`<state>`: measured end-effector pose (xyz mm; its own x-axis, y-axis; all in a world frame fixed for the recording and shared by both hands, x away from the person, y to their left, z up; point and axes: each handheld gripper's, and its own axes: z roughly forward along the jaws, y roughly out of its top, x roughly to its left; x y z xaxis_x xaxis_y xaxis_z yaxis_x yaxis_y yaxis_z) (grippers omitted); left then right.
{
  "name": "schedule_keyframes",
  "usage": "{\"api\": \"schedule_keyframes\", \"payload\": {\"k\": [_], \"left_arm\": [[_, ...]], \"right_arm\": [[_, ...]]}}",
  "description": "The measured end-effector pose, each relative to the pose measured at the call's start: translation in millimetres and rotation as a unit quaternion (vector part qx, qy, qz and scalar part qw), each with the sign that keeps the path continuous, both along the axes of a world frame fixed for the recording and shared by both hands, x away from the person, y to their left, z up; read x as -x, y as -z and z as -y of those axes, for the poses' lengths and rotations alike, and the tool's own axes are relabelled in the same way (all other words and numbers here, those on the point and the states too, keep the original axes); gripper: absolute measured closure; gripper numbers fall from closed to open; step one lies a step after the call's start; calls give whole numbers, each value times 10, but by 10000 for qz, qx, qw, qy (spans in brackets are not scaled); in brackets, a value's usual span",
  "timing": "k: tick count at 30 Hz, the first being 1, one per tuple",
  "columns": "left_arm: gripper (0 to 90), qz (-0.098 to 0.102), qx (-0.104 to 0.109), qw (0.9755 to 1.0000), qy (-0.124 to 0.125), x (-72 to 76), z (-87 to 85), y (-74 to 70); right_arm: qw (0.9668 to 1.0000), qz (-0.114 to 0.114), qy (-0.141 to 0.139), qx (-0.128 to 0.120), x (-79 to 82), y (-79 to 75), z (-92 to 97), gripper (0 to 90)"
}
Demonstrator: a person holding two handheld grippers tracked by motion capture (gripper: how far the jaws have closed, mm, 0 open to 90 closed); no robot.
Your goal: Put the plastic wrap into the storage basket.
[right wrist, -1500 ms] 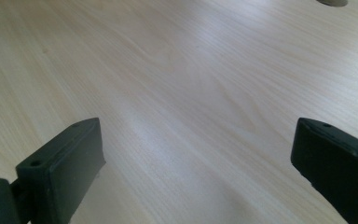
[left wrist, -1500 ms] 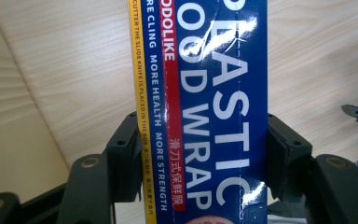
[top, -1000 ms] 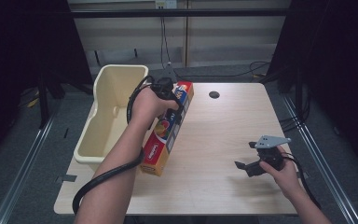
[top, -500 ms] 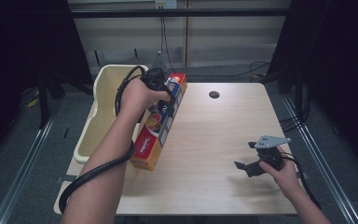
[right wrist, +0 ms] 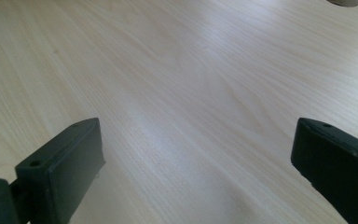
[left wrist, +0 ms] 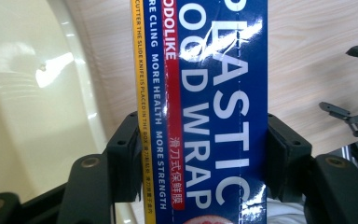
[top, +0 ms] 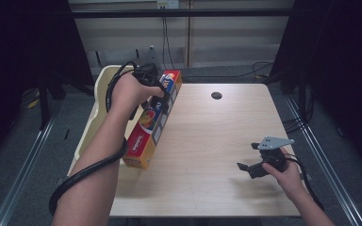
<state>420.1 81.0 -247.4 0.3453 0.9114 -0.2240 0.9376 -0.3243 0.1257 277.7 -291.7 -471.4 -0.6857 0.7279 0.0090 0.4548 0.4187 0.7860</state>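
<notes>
Left gripper [top: 156, 96] clamped on plastic wrap box [top: 152, 120], box now lifted, shifted toward cream tub [top: 104, 77] since second ago; drop-in looks next. Right gripper [top: 250, 165] beside box, spread apart, idle.

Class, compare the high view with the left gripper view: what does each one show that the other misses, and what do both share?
High view alone: the whole length of the plastic wrap box, tilted with its far end raised, the person's left hand, and the table's round hole. Left gripper view alone: the box's lettering, readable close up, and both black pads pressed on its sides. Shared: the box, the cream tub beside it, the wooden table and the right gripper.
</notes>
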Motion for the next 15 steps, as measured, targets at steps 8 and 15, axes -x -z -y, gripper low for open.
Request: {"api": "schedule_keyframes", "payload": {"k": [8, 15], "left_arm": [[406, -6, -30, 9999, -109, 1, -106, -61], [406, 1, -4, 9997, -229, 0, -214, -112]], "right_arm": [[10000, 34, 12, 34, -1, 2, 1, 20], [10000, 22, 3, 28, 0, 1, 4, 20]]}}
